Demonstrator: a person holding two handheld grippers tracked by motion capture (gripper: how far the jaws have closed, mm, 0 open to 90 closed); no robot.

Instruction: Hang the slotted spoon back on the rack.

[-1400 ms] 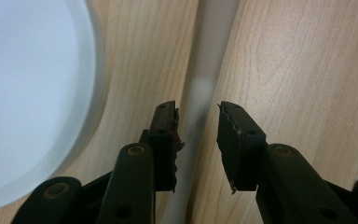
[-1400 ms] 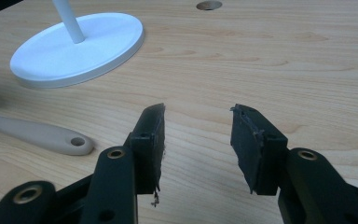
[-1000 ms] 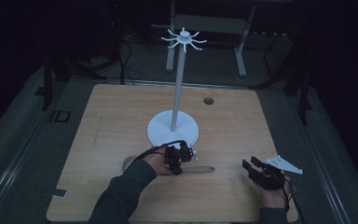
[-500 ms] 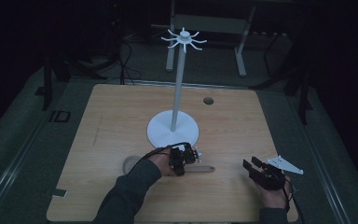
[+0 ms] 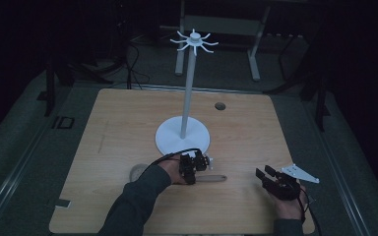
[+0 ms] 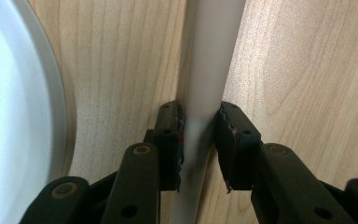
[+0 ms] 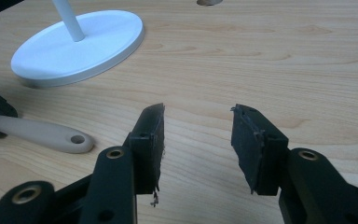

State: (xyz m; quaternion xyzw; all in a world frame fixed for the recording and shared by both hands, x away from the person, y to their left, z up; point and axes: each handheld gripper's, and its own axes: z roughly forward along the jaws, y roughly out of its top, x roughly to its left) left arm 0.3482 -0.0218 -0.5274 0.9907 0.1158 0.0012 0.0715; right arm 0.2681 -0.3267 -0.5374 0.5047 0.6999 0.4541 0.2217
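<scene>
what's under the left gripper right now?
The left gripper sits over a pale utensil handle lying flat on the wooden table, pads closed on it. Its holed end pokes out; the hand covers the middle stretch.

Table (image 5: 128,123): light wood-grain top with rounded corners and a small round hole (image 5: 220,105) near its far edge. Floor (image 5: 24,147): dark grey-green, dimly lit, with a rail-like strip running along the left side. Far background: a pale metal frame on two legs (image 5: 216,24), standing beyond the table. Dark cables (image 5: 133,64) trail across the floor at far left. Room light: low overall; the surroundings fall away to near black.
</scene>
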